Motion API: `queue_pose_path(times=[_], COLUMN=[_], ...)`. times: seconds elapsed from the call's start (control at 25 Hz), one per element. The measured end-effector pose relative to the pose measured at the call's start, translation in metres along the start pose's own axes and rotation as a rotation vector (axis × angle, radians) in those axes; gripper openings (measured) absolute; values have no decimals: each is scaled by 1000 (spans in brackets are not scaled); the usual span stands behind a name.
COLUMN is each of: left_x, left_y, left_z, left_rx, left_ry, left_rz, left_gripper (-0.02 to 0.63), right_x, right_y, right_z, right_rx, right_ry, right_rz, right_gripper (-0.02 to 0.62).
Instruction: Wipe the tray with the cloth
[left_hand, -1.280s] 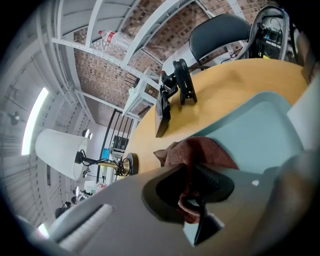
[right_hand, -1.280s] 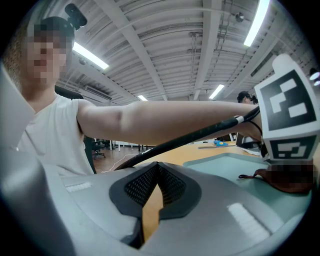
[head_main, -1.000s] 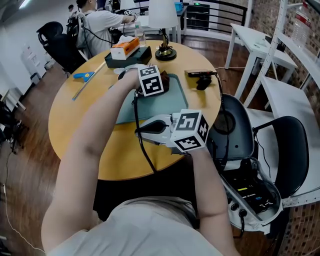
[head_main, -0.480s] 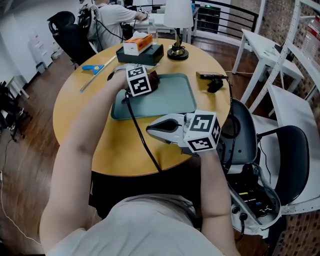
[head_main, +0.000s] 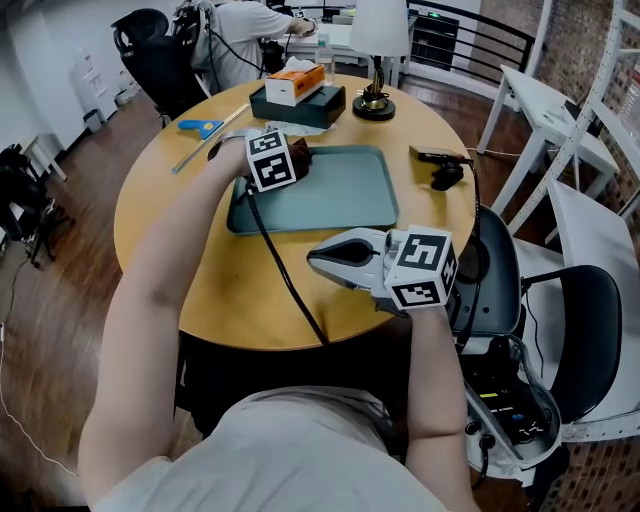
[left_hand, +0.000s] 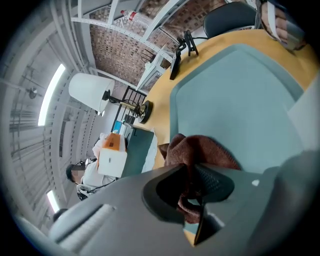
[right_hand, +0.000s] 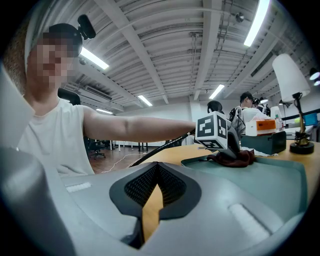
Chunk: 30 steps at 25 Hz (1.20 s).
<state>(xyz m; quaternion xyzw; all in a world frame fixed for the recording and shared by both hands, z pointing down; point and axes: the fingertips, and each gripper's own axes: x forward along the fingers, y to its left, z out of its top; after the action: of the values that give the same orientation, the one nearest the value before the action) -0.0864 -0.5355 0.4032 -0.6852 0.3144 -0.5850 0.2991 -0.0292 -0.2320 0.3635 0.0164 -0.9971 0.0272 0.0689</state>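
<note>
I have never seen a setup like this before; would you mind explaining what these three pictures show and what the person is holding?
There is no robot here: a person holds a hand-held grasping tool in each hand. The head view comes from a camera on the person's head, looking down at a round wooden table. The other two pictures come from cameras riding on each tool, looking along its two jaws. The left tool is clamped on a brown cloth, which rests at the far left corner of a grey-green tray. The right tool is held near the table's front edge, jaws closed on nothing. Beyond the tray stand a lamp and an orange and white box. The patterned cubes are parts of the tools.
</note>
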Motion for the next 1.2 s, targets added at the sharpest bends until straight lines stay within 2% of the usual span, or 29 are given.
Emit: queue_pose_path(times=[0.2, 0.36, 0.56, 0.92, 1.2], left_x=[-4, -4, -4, -44, -88], left_y=[2, 8, 3, -24, -53], left_z=[-20, -42, -56, -52, -50], left_rx=[-5, -3, -58, -66, -120], left_ry=[36, 85, 121, 103, 65], left_rz=[15, 61, 97, 51, 9], left_gripper=[63, 63, 63, 63, 63], right_x=[-1, 0, -3, -2, -1], right_y=[1, -1, 0, 1, 0], right_z=[0, -1, -4, -2, -1], right_rx=[0, -3, 1, 0, -1], right_ry=[-1, 0, -2, -6, -7], right_rz=[1, 4, 1, 1, 3], right_gripper=[2, 2, 2, 2, 2])
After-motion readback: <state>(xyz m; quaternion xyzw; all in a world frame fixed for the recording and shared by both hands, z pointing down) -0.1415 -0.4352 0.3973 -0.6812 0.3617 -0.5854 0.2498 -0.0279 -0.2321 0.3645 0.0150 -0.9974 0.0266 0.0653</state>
